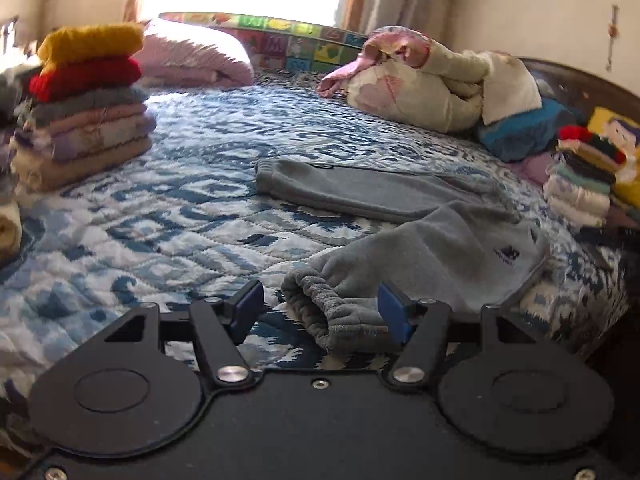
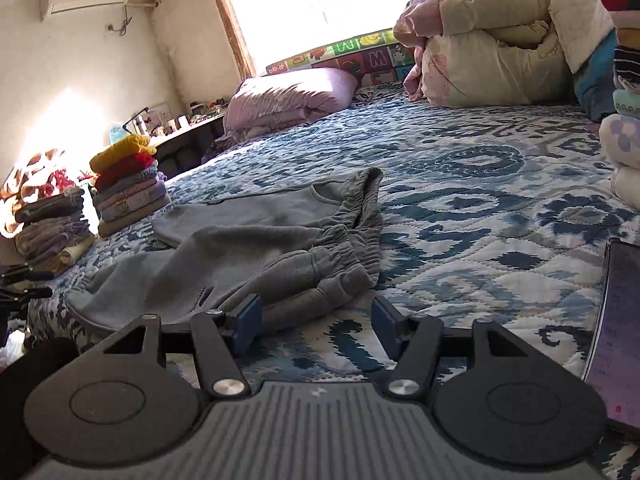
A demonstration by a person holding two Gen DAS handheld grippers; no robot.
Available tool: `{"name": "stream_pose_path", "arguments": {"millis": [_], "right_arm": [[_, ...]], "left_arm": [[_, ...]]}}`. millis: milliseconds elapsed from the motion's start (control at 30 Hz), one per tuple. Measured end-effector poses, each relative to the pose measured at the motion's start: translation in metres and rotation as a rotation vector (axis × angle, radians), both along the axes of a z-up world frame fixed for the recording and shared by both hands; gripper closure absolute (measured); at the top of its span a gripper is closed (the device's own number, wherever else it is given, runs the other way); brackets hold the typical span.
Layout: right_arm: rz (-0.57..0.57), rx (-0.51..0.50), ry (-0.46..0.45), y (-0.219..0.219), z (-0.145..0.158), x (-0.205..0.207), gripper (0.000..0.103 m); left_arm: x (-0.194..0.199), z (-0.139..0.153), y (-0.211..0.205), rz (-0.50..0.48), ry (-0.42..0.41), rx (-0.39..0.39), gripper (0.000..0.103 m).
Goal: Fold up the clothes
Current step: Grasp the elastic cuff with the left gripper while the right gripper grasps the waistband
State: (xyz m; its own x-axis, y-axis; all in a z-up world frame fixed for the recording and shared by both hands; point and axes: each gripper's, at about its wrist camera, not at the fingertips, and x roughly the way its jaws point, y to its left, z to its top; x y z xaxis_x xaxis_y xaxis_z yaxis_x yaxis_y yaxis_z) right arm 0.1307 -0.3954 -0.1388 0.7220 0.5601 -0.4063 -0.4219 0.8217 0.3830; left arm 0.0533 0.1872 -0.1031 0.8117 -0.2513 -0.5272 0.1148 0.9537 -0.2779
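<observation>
Little can be read here. The colourful alphabet play mat (image 2: 352, 58) standing on edge below the window carries big block letters: in the right wrist view a dark tile shows a clear "M", and the green strip along its top shows a letter that looks like "W" beside a picture of bananas. In the left wrist view the same mat (image 1: 280, 40) shows the "M" tile again; its other tiles are too blurred to tell. The grey sweatpants (image 1: 440, 248) bear a small dark logo with a line of lettering under it near the hip, too small to read. The screen of the phone (image 2: 618, 336) lying on the bed shows lines of text, illegible.
</observation>
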Motion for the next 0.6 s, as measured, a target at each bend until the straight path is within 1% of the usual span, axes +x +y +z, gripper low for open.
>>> {"name": "stream_pose_path", "arguments": {"millis": [67, 100, 133, 167, 233, 267, 333, 400, 433, 467, 500, 533, 567, 600], "right_arm": [[-0.029, 0.094, 0.033, -0.005, -0.001, 0.008, 0.035], [-0.047, 0.139, 0.059, -0.006, -0.004, 0.014, 0.029], [-0.063, 0.175, 0.089, -0.005, -0.007, 0.020, 0.026], [-0.078, 0.206, 0.121, -0.003, -0.011, 0.026, 0.025], [-0.107, 0.269, 0.186, 0.003, -0.019, 0.038, 0.023], [-0.121, 0.300, 0.218, 0.005, -0.022, 0.045, 0.022], [-0.138, 0.341, 0.279, 0.014, -0.030, 0.055, 0.021], [-0.141, 0.328, 0.297, 0.027, -0.034, 0.059, 0.021], [-0.142, 0.321, 0.307, 0.034, -0.036, 0.062, 0.020], [-0.144, 0.315, 0.316, 0.040, -0.038, 0.064, 0.020], [-0.146, 0.308, 0.325, 0.047, -0.039, 0.066, 0.020], [-0.147, 0.302, 0.334, 0.054, -0.041, 0.068, 0.022], [-0.149, 0.295, 0.344, 0.060, -0.043, 0.071, 0.028], [-0.144, 0.285, 0.349, 0.066, -0.044, 0.072, 0.051]], "left_arm": [[0.013, -0.006, 0.007, 0.069, 0.094, -0.191, 0.037], [0.015, -0.009, 0.008, 0.102, 0.134, -0.279, 0.036], [0.009, -0.014, 0.004, 0.130, 0.155, -0.340, 0.035], [0.012, -0.017, 0.002, 0.159, 0.175, -0.384, 0.035], [0.021, -0.024, -0.004, 0.192, 0.207, -0.443, 0.033], [0.026, -0.028, -0.010, 0.203, 0.221, -0.455, 0.033], [0.035, -0.035, -0.023, 0.237, 0.256, -0.423, 0.033], [0.031, -0.043, -0.024, 0.278, 0.279, -0.399, 0.033], [0.032, -0.045, -0.028, 0.299, 0.281, -0.380, 0.038], [0.033, -0.046, -0.033, 0.315, 0.279, -0.357, 0.044], [0.035, -0.046, -0.038, 0.317, 0.274, -0.326, 0.067], [0.038, -0.046, -0.042, 0.309, 0.276, -0.307, 0.075], [0.043, -0.047, -0.043, 0.302, 0.273, -0.306, 0.077], [0.047, -0.045, -0.040, 0.304, 0.254, -0.310, 0.077]]}}
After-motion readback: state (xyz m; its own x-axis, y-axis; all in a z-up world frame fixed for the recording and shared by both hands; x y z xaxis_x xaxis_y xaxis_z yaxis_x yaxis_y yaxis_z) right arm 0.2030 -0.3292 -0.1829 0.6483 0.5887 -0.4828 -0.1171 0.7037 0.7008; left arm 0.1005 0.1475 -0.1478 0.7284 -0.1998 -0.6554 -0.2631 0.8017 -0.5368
